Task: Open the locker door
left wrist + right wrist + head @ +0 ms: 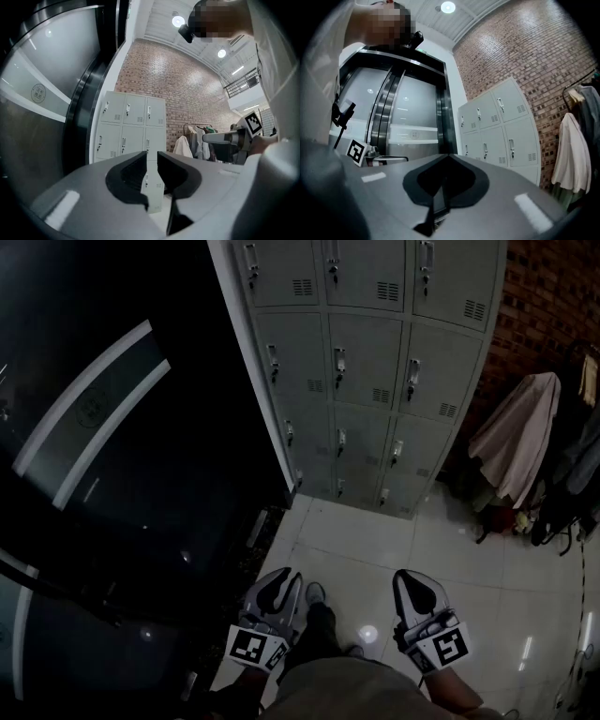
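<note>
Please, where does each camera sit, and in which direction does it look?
Head view: on the person's head, looking steeply down at floor and lockers; left claw, right claw and a shoe show.
Left gripper view: on the left claw, facing the lockers through its open jaws; the right claw shows at right.
Right gripper view: on the right claw, jaws shut, facing the lockers; the left claw shows at left.
All share the lockers.

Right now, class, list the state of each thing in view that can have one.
Locker doors: all shut.
Left gripper: open, nothing between the jaws.
Right gripper: shut, empty.
Coat: hanging up.
</note>
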`<state>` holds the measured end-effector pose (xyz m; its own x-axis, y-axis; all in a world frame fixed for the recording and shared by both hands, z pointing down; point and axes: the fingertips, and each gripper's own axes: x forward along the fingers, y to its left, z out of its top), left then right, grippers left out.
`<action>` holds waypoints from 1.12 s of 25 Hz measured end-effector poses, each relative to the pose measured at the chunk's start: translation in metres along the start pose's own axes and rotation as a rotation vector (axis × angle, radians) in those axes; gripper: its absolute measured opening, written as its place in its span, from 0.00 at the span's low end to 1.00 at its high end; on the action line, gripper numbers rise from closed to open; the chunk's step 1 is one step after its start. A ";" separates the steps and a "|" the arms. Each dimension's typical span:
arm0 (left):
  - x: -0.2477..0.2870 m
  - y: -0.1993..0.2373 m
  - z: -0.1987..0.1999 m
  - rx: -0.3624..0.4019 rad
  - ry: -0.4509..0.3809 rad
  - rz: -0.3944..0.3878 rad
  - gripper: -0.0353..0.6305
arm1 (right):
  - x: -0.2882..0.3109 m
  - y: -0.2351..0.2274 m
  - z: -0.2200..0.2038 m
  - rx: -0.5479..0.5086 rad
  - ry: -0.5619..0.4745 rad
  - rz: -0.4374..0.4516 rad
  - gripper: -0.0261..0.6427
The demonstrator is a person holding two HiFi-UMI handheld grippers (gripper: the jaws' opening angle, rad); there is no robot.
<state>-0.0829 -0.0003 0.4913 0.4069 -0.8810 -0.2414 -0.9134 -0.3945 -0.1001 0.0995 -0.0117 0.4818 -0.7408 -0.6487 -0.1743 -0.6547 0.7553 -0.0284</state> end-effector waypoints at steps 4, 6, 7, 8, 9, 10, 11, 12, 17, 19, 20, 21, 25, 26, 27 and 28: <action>0.024 0.038 -0.021 0.025 0.002 -0.009 0.14 | 0.038 -0.013 -0.016 -0.009 0.008 -0.013 0.04; 0.040 0.061 -0.033 0.023 -0.007 -0.011 0.05 | 0.061 -0.023 -0.026 -0.010 0.012 -0.027 0.04; 0.050 0.073 -0.039 0.019 -0.013 -0.016 0.05 | 0.074 -0.029 -0.030 -0.009 0.013 -0.036 0.04; 0.061 0.084 -0.044 0.015 -0.017 -0.022 0.05 | 0.087 -0.036 -0.034 -0.008 0.014 -0.047 0.04; 0.075 0.096 -0.049 0.012 -0.021 -0.028 0.05 | 0.102 -0.044 -0.037 -0.009 0.015 -0.057 0.04; 0.091 0.110 -0.053 0.008 -0.023 -0.034 0.05 | 0.119 -0.055 -0.041 -0.010 0.020 -0.065 0.04; 0.108 0.123 -0.058 0.002 -0.025 -0.039 0.05 | 0.139 -0.067 -0.044 -0.009 0.024 -0.071 0.04; 0.127 0.137 -0.061 -0.003 -0.025 -0.042 0.09 | 0.159 -0.082 -0.046 -0.007 0.028 -0.074 0.04; 0.190 0.205 -0.078 -0.014 -0.011 -0.055 0.13 | 0.256 -0.140 -0.058 0.003 0.040 -0.097 0.04; 0.207 0.237 -0.085 -0.012 -0.001 -0.058 0.13 | 0.291 -0.156 -0.061 0.000 0.029 -0.113 0.04; 0.216 0.252 -0.087 -0.009 0.002 -0.058 0.12 | 0.308 -0.165 -0.061 -0.004 0.011 -0.122 0.04; 0.226 0.266 -0.090 -0.005 0.003 -0.057 0.12 | 0.324 -0.174 -0.058 -0.009 -0.028 -0.131 0.04; 0.260 0.311 -0.108 0.021 0.017 -0.053 0.12 | 0.375 -0.200 -0.066 -0.025 -0.074 -0.160 0.07; 0.267 0.319 -0.115 0.021 0.021 -0.056 0.12 | 0.385 -0.204 -0.079 -0.016 -0.018 -0.163 0.08; 0.273 0.326 -0.120 0.017 0.025 -0.059 0.12 | 0.395 -0.209 -0.090 -0.007 0.020 -0.164 0.10; 0.278 0.332 -0.126 0.011 0.028 -0.061 0.12 | 0.406 -0.214 -0.096 -0.004 0.021 -0.161 0.13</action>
<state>-0.2716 -0.4092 0.5125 0.4620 -0.8622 -0.2076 -0.8868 -0.4453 -0.1240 -0.0756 -0.4461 0.5115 -0.6289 -0.7634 -0.1472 -0.7660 0.6409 -0.0509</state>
